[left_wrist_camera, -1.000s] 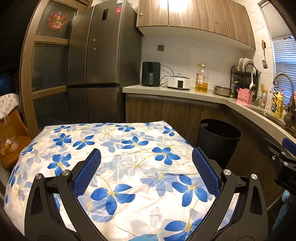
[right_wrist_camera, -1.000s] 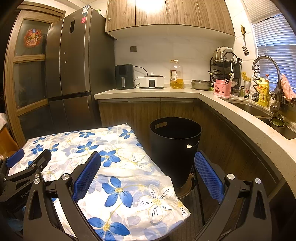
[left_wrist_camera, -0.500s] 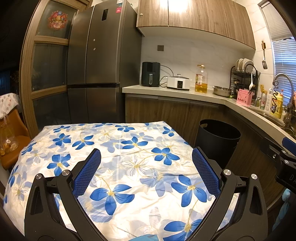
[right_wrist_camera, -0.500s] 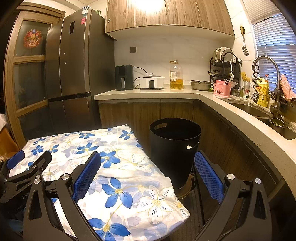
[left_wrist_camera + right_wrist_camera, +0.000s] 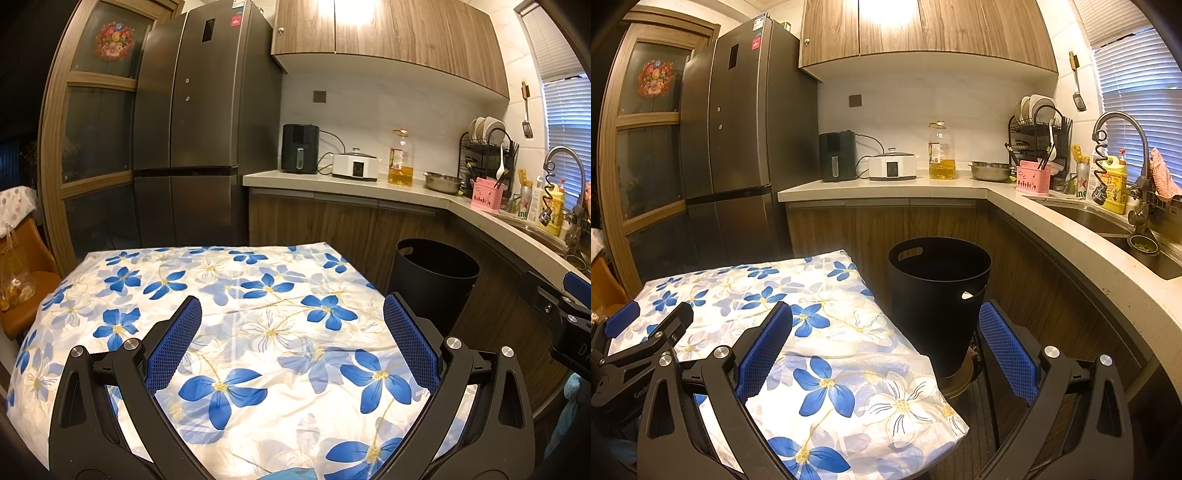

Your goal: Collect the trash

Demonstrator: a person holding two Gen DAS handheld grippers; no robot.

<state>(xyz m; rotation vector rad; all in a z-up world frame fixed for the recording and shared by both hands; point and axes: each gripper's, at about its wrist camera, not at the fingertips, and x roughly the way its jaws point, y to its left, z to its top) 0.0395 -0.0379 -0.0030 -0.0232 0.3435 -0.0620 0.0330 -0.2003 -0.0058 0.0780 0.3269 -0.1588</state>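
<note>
A black trash bin (image 5: 436, 273) (image 5: 940, 295) stands on the floor beside the table's right edge, its inside dark. My left gripper (image 5: 293, 314) hovers open over the table with the blue-flowered cloth (image 5: 229, 295), with nothing between its blue pads. My right gripper (image 5: 886, 317) is open too, straddling the table's right corner (image 5: 849, 354) and the bin. The left gripper (image 5: 639, 332) shows at the left edge of the right wrist view, and the right gripper (image 5: 565, 306) at the right edge of the left wrist view. No trash item shows on the cloth.
A tall steel fridge (image 5: 199, 122) stands behind the table. The L-shaped counter (image 5: 1052, 221) carries an air fryer, a cooker, an oil bottle (image 5: 941, 151), a dish rack and a sink (image 5: 1108, 221). An orange chair (image 5: 26, 280) with a plastic bag sits left.
Both grippers stay open and nearly still; the views have drifted only very slightly.
</note>
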